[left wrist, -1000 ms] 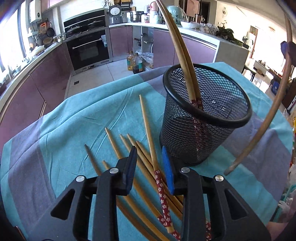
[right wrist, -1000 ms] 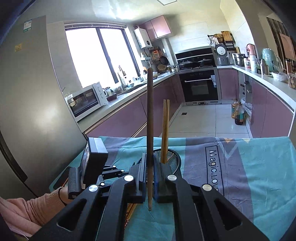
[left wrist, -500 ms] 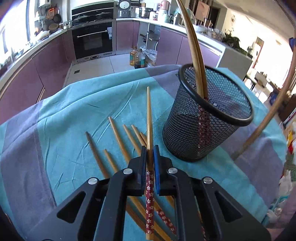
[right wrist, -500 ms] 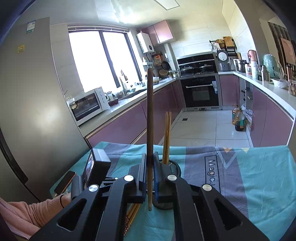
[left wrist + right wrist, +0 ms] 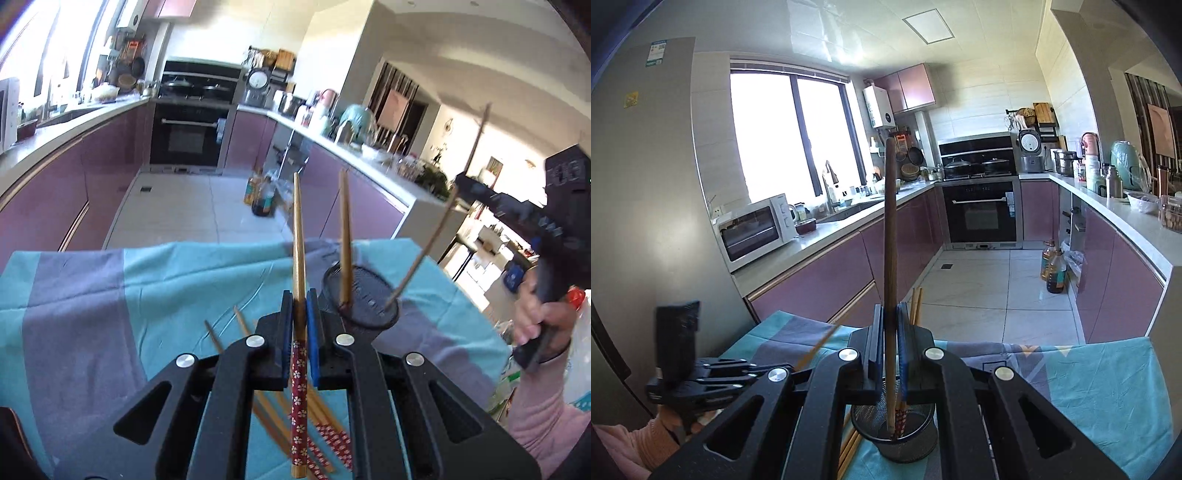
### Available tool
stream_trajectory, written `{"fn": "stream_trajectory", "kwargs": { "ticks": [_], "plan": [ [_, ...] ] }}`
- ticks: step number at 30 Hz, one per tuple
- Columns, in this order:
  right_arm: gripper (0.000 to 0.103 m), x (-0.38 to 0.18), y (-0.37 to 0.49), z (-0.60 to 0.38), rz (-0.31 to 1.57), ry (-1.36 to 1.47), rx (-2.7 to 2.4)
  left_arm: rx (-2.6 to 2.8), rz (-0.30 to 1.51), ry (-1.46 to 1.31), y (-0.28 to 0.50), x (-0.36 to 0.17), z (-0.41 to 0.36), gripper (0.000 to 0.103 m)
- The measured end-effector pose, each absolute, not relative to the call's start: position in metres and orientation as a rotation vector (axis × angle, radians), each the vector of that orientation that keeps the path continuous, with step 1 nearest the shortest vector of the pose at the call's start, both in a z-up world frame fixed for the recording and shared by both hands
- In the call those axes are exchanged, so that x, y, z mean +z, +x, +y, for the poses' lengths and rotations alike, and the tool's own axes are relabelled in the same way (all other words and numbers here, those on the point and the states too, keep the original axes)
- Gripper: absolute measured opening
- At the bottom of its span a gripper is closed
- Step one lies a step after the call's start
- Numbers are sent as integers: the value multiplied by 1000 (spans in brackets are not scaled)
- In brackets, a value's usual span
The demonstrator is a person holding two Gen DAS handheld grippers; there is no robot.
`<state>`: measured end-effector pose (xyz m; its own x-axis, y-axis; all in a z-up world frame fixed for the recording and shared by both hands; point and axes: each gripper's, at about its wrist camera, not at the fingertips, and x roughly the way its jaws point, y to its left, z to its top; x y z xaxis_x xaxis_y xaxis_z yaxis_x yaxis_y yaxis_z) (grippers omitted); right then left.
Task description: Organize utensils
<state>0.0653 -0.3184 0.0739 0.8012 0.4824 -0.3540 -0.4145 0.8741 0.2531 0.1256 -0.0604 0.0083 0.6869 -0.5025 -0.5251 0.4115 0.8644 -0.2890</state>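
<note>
Claws [image 5: 299, 306] [image 5: 891, 325] grip chopsticks; fridge label [image 5: 656, 54] seemingly unreadable.

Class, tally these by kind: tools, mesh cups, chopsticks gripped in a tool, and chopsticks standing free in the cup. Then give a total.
Tools: 2, the left tool and right tool
Cups: 1, the mesh cup
Gripped chopsticks: 2, the floral-handled chopstick and dark chopstick
Standing free: 2, the free chopsticks
Total: 7

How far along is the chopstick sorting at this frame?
Done: two chopsticks stand in the mesh holder. In hand: the left gripper clamps a floral-handled chopstick, and the right gripper holds a dark chopstick over the holder. Left: several loose chopsticks on the cloth.
</note>
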Motion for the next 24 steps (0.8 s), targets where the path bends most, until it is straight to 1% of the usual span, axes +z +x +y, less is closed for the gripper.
{"fn": "stream_trajectory", "kwargs": {
  "ticks": [6, 8, 10, 11, 12, 16, 18, 24],
  "plan": [
    [6, 44, 90, -313, 534, 163, 456, -551, 560, -173, 128, 28, -79, 8],
    [8, 32, 96, -312, 584, 162, 447, -564, 548, -176, 129, 29, -85, 8],
    [9, 21, 101, -312, 628, 167, 442, -582, 537, -171, 131, 29, -93, 8],
    [10, 18, 103, -313, 638, 176, 439, -587, 535, -172, 132, 29, -98, 8],
    [15, 15, 103, -314, 640, 187, 444, -595, 535, -172, 133, 28, -102, 8],
    [19, 18, 101, -313, 629, 264, 542, -616, 535, -166, 137, 27, -117, 8],
    [33, 20, 104, -310, 628, 312, 604, -626, 532, -161, 140, 26, -123, 8],
    [33, 19, 118, -301, 649, 399, 692, -643, 537, -142, 145, 20, -138, 8]
  ]
}}
